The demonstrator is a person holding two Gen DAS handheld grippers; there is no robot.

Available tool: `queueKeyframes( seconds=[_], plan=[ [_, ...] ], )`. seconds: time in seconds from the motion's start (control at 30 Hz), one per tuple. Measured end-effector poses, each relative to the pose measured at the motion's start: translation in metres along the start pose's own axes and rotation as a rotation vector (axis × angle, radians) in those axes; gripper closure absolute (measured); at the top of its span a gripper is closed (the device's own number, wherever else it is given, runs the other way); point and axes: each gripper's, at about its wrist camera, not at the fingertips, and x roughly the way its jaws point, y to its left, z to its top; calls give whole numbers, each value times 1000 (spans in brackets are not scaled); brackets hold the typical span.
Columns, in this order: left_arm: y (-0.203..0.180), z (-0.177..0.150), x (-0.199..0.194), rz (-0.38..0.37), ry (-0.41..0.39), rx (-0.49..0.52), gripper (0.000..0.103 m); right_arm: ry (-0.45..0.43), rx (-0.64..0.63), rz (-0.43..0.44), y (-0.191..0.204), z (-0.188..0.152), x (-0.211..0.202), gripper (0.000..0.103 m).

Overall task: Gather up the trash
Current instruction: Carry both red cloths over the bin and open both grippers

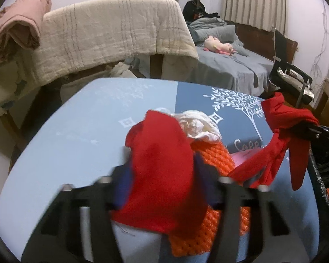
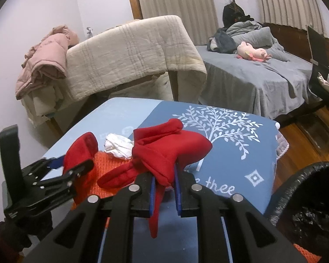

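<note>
My left gripper is shut on a red cloth, low over the blue table; it also shows in the right wrist view. Under it lies an orange foam net with a crumpled white tissue at its far end; the tissue also shows in the right wrist view. My right gripper is shut on a second red cloth, held above the table to the right of the net.
A black-lined trash bin stands off the table's right edge. Beyond the table are a chair draped with a beige blanket, a pink jacket and a grey bed with a plush toy. A black chair stands at right.
</note>
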Motion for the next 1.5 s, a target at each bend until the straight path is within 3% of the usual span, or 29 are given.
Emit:
queueKeyframes(
  seconds=[0.1,0.2,0.63,1.5],
  plan=[
    [0,0,-5,-15,-17,-3,84,-11,-7,-2,1,0,-6,89],
    [1,2,-16,-35,-42,-9,90,-22,-6,1,1,2,-12,89],
    [-5,27,-89,-32,-186,-12,91,-92,-9,9,-1,7,-60,89],
    [-120,-1,-136,-234,-175,125,91,-146,43,-114,-51,-21,-161,89]
  ],
)
